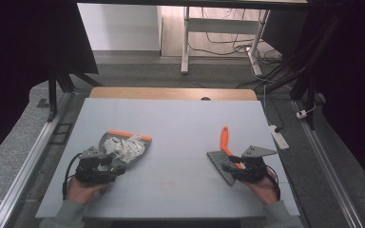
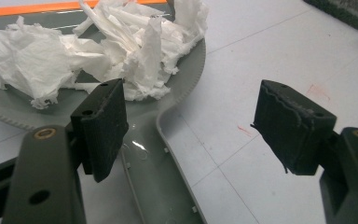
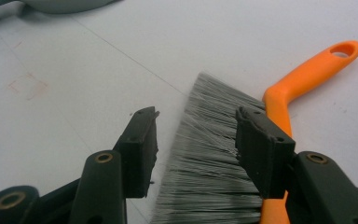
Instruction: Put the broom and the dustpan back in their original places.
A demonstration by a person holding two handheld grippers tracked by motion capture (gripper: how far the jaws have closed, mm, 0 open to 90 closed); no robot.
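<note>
Starting at the left: the left gripper [image 2: 191, 135] is held with its jaws wide apart, and nothing is clamped between them. The grey dustpan [image 2: 168, 177] lies on the table [image 1: 180, 123], its handle running up between the jaws and closer to the left one, while the pan itself sits just beyond the tips with a heap of crumpled white paper [image 2: 98, 51] loaded in it (so the sweeping part looks done, as a guess).

Over on the right, the right gripper [image 3: 196, 140] is also open, jaws apart. The brush [image 3: 209, 172] is laid flat with its grey bristles in the gap between the jaws, and the orange handle [image 3: 307, 74] passes under and beyond the right jaw. No grip can be seen on it.

Judged from this, both tools are set down. A next move would need the left jaws closed squarely on the dustpan handle, kept level so no paper is spilled.
</note>
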